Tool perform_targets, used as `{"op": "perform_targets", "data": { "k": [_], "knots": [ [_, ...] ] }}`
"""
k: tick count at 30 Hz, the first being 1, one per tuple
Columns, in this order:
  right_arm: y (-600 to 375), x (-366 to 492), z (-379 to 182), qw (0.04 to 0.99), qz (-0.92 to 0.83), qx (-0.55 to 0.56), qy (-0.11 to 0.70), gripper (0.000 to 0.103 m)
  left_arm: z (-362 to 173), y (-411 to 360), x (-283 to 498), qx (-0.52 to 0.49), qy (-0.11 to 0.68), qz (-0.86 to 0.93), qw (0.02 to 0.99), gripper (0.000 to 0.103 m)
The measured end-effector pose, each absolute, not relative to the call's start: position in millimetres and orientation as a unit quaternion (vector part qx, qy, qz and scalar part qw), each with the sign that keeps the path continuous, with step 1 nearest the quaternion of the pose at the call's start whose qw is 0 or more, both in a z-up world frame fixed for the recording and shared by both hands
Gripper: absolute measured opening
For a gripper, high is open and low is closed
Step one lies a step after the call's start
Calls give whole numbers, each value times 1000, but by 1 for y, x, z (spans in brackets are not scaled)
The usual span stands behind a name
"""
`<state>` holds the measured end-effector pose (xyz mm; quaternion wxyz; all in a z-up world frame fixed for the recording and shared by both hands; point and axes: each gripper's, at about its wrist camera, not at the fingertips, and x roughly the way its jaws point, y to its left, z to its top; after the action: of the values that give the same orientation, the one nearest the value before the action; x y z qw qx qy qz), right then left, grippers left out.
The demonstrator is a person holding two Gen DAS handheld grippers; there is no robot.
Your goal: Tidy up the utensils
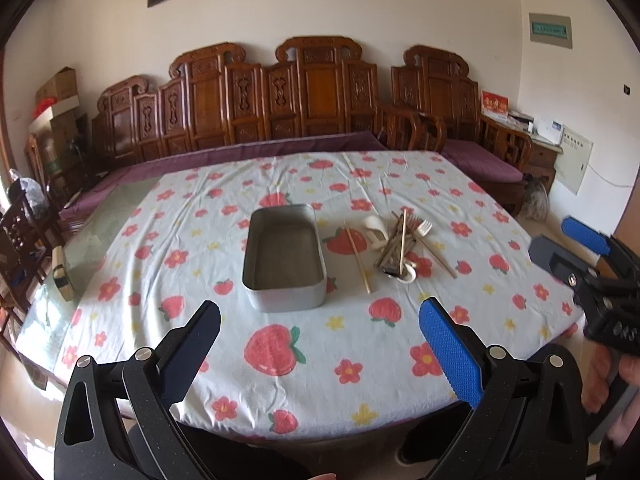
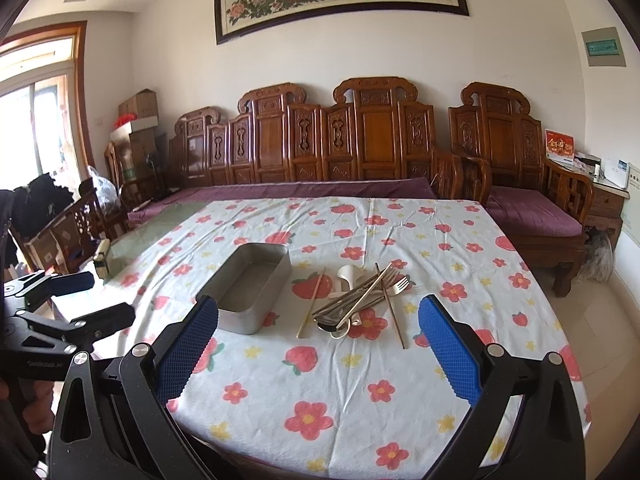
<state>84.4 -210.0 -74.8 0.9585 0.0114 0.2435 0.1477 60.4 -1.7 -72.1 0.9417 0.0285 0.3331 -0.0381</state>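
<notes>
A rectangular grey metal tin [image 1: 284, 256] sits open on the counter's strawberry-print white cloth [image 1: 344, 364]. Just right of the tin lies a heap of wooden chopsticks, metal forks and white spoons [image 2: 360, 300]. Nearer than the tin, the left gripper [image 1: 320, 344] and right gripper [image 2: 318, 344] hover with jaws wide, holding nothing.

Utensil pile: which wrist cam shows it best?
Right wrist. The utensil pile sits nearer and larger there, so the fork tines, spoon and chopsticks can be told apart, right of the tin. In the left wrist view the pile is smaller and foreshortened, with pieces overlapping; single items are harder to tell.
</notes>
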Motion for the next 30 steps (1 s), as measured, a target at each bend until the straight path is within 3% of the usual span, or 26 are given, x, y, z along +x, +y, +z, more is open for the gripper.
{"op": "perform_targets", "data": {
  "k": [11,26,30],
  "knots": [
    [-225,171,-104,936,154,-27,315,73,-87,-6,89,44,354,-62,932,97],
    [-241,255,-200,898,160,-56,405,44,-120,-33,144,42,379,-109,918,97],
    [-242,270,-218,892,160,-66,419,41,-134,-41,154,44,393,-120,910,96]
  ]
}}
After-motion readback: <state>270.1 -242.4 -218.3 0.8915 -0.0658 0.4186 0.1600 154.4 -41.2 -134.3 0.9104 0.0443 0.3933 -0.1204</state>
